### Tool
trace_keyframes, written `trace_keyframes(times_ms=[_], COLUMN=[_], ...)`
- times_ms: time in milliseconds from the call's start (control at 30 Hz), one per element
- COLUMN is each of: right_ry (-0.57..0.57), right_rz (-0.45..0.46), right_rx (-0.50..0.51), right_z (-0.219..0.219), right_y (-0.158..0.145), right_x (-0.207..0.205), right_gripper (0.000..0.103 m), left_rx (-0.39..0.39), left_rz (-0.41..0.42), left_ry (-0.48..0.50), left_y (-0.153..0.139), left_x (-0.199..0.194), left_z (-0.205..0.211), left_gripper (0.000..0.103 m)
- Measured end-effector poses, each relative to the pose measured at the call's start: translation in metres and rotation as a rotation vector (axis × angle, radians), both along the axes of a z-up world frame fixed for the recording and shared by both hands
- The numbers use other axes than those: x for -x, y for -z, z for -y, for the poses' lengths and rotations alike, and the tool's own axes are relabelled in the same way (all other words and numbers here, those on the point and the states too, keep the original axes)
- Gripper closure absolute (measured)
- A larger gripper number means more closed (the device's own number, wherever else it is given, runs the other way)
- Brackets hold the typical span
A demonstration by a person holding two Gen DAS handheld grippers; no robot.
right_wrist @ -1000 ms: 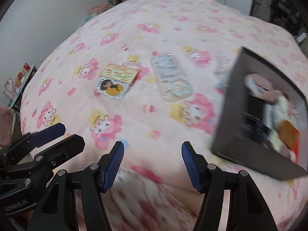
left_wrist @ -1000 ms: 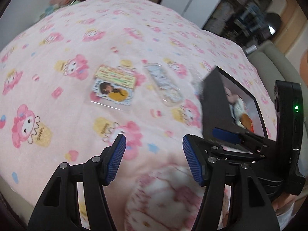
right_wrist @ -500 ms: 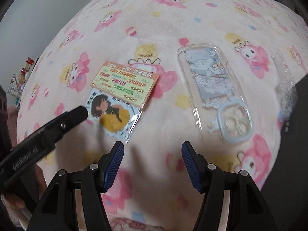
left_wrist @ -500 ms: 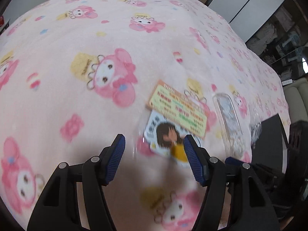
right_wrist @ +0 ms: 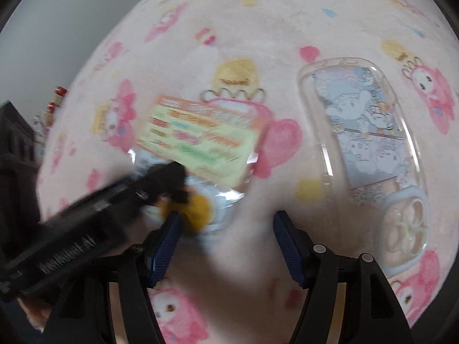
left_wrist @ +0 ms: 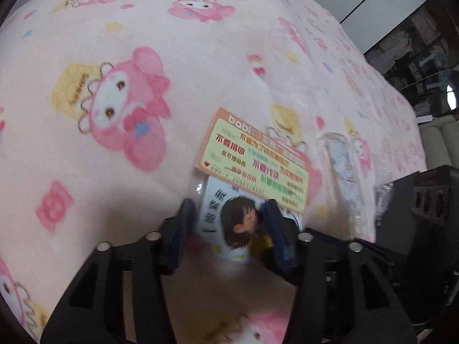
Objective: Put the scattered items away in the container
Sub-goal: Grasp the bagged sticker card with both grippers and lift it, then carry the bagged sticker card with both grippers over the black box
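Observation:
A cartoon-girl sticker packet (left_wrist: 229, 218) lies on the pink blanket under an orange and green printed card (left_wrist: 255, 160). My left gripper (left_wrist: 228, 230) is down at the packet with its blue pads either side of it, jaws still apart. In the right wrist view the left gripper (right_wrist: 160, 180) sits on the packet (right_wrist: 200, 212) below the card (right_wrist: 200, 140). My right gripper (right_wrist: 226, 243) is open and empty over bare blanket, just right of the packet. A clear phone case (right_wrist: 370, 149) lies to its right.
The black container box (left_wrist: 430, 209) stands at the right edge of the left wrist view, beside the phone case (left_wrist: 341, 163) and a crumpled clear wrapper (left_wrist: 381, 197). The pink cartoon-print blanket (left_wrist: 143, 57) covers the whole surface. Shelves and a sofa lie beyond.
Both grippers have moved forward and down towards the items. The left gripper now straddles the sticker packet and its jaws have narrowed. The right gripper stays open.

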State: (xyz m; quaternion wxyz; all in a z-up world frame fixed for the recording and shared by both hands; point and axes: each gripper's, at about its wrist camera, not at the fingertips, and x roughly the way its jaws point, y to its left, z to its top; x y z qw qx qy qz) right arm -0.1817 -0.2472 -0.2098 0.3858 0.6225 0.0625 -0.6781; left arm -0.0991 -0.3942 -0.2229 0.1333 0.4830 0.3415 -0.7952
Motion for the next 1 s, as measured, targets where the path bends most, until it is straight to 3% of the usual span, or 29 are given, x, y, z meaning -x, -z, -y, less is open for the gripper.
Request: trace_keyframes(times_ms=[67,233,600,800,1000], right_ry=[-0.021,0.017,0.138,0.233,0.368], right_rz=[0.013,-0.032,-0.105,-0.135,-0.118], right_rx=[0.036,0.063,0.106,0.093,0.055], right_z=[-0.005,-0.038,-0.152,-0.235,-0.333], right_y=[-0.008,-0.040,-0.105,-0.116,-0.100], right_x=[-0.009,-0.029,-0.081,-0.109,-0.126], right_gripper=[0.054,0.059,0.060,0.060,0.059], left_rx=[-0.014,0.019,-0.011,-0.033,-0.107], left_rz=[-0.017,-0.081,-0.183,-0.169,-0.100], left_ry=[0.022,0.063,0.244,0.417,0.570], left_y=[-0.010,-0.050,-0.121,-0.127,-0.096], left_x=[-0.006,-0.024,-0.059,-0.065,-0.051], left_z=[-0.011,-0.045,-0.147,-0.232,-0.319], left_gripper=[0.064,0.068,0.070,0.070,0.070])
